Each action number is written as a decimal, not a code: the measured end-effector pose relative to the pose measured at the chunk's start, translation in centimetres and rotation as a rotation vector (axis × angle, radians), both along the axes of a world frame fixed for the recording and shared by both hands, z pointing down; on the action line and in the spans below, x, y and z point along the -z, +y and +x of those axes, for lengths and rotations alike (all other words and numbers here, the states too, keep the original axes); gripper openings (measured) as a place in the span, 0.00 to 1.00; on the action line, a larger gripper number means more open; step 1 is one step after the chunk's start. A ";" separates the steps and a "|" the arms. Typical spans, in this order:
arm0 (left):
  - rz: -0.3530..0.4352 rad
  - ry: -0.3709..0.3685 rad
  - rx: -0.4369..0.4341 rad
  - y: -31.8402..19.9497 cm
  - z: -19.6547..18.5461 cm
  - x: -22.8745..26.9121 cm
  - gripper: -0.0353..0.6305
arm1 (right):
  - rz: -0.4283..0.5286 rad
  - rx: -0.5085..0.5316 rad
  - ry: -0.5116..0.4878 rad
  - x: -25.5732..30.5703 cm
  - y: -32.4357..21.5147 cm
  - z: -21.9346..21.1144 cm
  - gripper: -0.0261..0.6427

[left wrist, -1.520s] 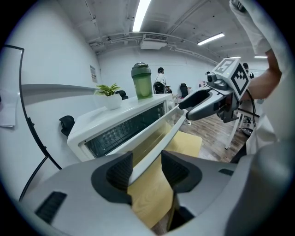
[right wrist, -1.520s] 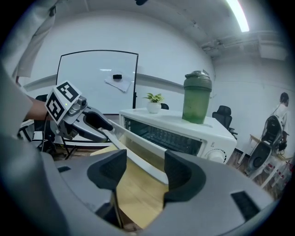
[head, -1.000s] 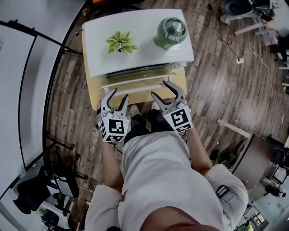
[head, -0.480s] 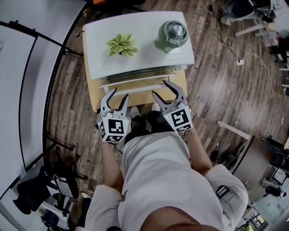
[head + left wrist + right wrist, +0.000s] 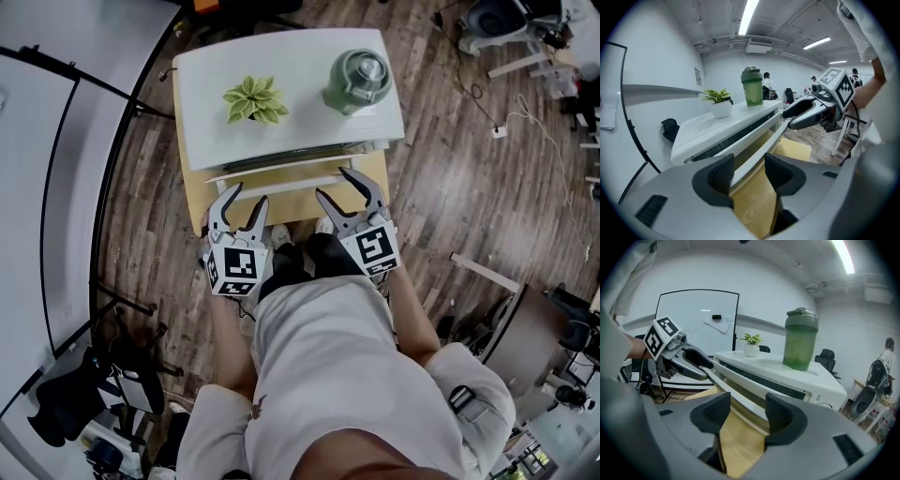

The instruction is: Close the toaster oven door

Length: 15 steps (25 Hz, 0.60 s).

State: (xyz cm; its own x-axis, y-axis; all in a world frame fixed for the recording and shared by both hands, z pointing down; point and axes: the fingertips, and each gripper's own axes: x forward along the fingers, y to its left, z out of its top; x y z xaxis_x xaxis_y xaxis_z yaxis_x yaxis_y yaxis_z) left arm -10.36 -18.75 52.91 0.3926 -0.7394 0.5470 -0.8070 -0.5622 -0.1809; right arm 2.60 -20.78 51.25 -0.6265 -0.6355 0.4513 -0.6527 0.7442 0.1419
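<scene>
Straddling the door handle [image 5: 761,149] of a white toaster oven [image 5: 300,117], the left gripper [image 5: 247,195] had its fingers [image 5: 723,172] slack. They had just been easing apart, with the bar between them but not squeezed. The door [image 5: 281,169] hung ajar, tipped out from the top, near the front edge of the desk [image 5: 192,192]. The right gripper [image 5: 332,185] matched it further along the same bar, its fingers [image 5: 782,411] released with a gap on either side.

Finishing well looked to call for an even push from both ends, up and in along the hinge's arc, so the door would not twist. It would need to be gentle enough that the oven did not slide and the potted plant [image 5: 255,100] and green shaker bottle [image 5: 357,75] on its roof did not wobble.

A whiteboard [image 5: 696,317] stood to the left. The small wooden desk sat on plank flooring [image 5: 459,178], with office chairs [image 5: 828,357] and a cable [image 5: 530,112] toward the right.
</scene>
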 end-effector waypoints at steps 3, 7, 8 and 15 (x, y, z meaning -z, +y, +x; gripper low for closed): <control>0.003 0.004 0.001 -0.3 0.0 0.1 0.35 | 0.000 -0.004 -0.011 0.0 -0.3 0.0 0.39; 0.005 0.005 0.002 -0.6 -0.1 0.4 0.35 | 0.001 -0.005 -0.015 0.2 -0.5 -0.1 0.39; 0.005 0.006 0.002 -0.6 -0.2 0.4 0.35 | 0.002 -0.006 -0.016 0.3 -0.6 -0.1 0.39; 0.009 0.012 0.002 -1.2 -0.3 0.7 0.35 | 0.007 -0.007 -0.017 0.5 -1.2 -0.3 0.39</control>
